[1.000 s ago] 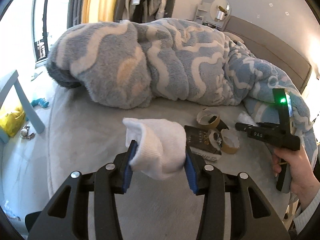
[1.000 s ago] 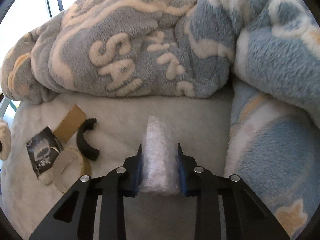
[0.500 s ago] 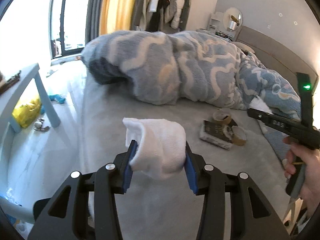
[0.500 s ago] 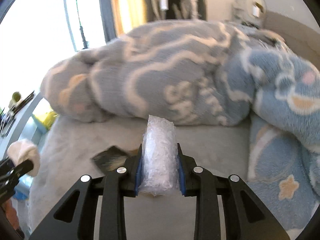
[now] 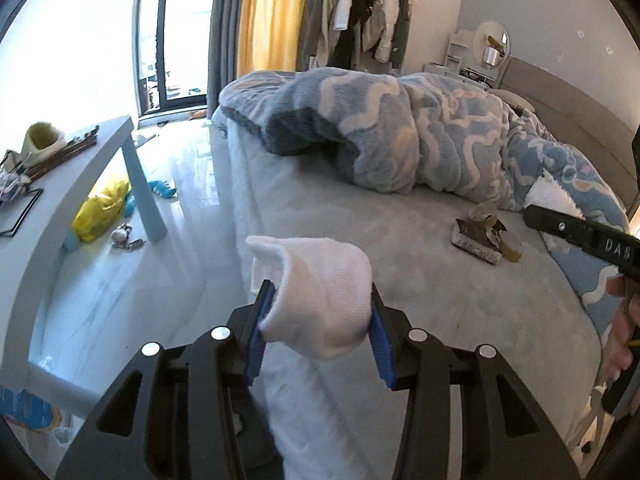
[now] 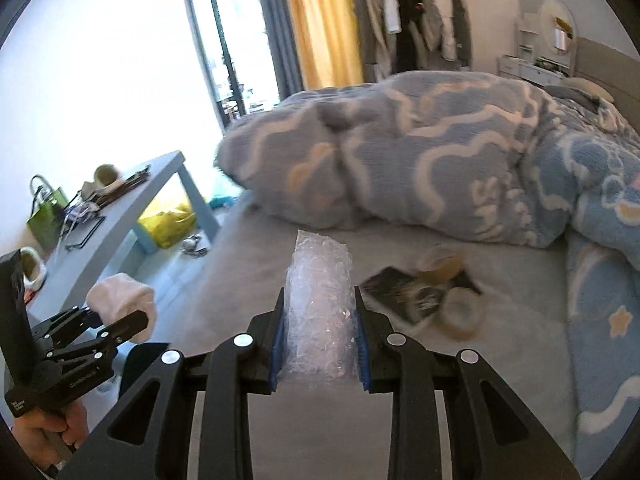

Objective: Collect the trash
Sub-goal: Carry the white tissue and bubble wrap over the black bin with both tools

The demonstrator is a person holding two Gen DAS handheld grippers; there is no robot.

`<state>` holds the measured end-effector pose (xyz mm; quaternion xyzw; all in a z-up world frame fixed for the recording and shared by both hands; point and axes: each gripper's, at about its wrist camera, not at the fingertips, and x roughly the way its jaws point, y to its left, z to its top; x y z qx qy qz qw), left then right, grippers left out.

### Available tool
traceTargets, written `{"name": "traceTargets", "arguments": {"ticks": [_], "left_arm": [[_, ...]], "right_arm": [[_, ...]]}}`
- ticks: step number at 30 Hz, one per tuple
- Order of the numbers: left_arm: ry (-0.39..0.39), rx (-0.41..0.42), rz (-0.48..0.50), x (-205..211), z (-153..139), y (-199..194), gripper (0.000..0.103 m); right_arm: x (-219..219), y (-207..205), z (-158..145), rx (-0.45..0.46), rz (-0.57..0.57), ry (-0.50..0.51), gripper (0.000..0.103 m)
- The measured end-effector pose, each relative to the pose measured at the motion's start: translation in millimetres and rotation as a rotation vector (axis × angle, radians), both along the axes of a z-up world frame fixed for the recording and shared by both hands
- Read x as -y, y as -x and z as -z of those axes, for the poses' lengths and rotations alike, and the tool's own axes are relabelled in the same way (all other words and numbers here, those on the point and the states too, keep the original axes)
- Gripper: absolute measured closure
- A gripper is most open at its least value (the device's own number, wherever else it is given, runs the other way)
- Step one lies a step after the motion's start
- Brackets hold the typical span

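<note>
My left tongs (image 5: 316, 328) are pinching a bundled white knitted sock (image 5: 316, 300) between their blue pads, holding it in the air over the near edge of the grey bed (image 5: 400, 240), with pale floor showing below to the left. My right tongs (image 6: 320, 344) are clamped on an upright roll of clear bubble wrap (image 6: 320, 304), its top standing above the fingertips, also held above the bed surface.

On the mattress, well apart from both tongs, lies a small cluster of rubbish: a flat black packet with white print (image 5: 476, 240) with brown cardboard tape rings (image 5: 486, 216) resting on and just beside it. In the right wrist view this cluster is blurred. Behind it a fluffy blue-and-white patterned blanket (image 5: 420, 140) is heaped across the bed.

To the left of the bed stands a light blue tabletop (image 5: 80, 184) carrying small clutter that I cannot make out. Under it on the floor sits a crumpled yellow plastic bag (image 5: 100, 208).
</note>
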<state>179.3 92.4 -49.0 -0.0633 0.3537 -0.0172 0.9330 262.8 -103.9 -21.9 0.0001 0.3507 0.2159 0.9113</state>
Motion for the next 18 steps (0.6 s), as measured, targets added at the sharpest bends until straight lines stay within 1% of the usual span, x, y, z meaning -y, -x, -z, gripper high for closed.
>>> {"name": "traceTargets", "arguments": {"ticks": [5,8,11,13,15,18], "left_arm": [[-0.002,-0.027,-0.025,-25,-2,17,0.056],[-0.006,-0.047,-0.033,-39,2,26,0.056],[-0.027,-0.073,-0.047,-57,12,35,0.056],[-0.019,-0.100,-0.053,-72,21,39,0.056],[-0.024,-0.122,-0.062,-85,28,42,0.056],[-0.034,-0.168,-0.073,-103,45,42,0.056]], "right_arm": [[-44,27,-4,0.012,-0.076,0.031,0.074],[-67,41,-7,0.023,-0.118,0.039,0.074],[-93,52,-8,0.021,-0.163,0.036,0.074],[-113,59,-8,0.028,-0.201,0.036,0.074],[-137,65,-2,0.028,-0.246,0.066,0.074],[-161,69,5,0.012,-0.286,0.087,0.074]]}}
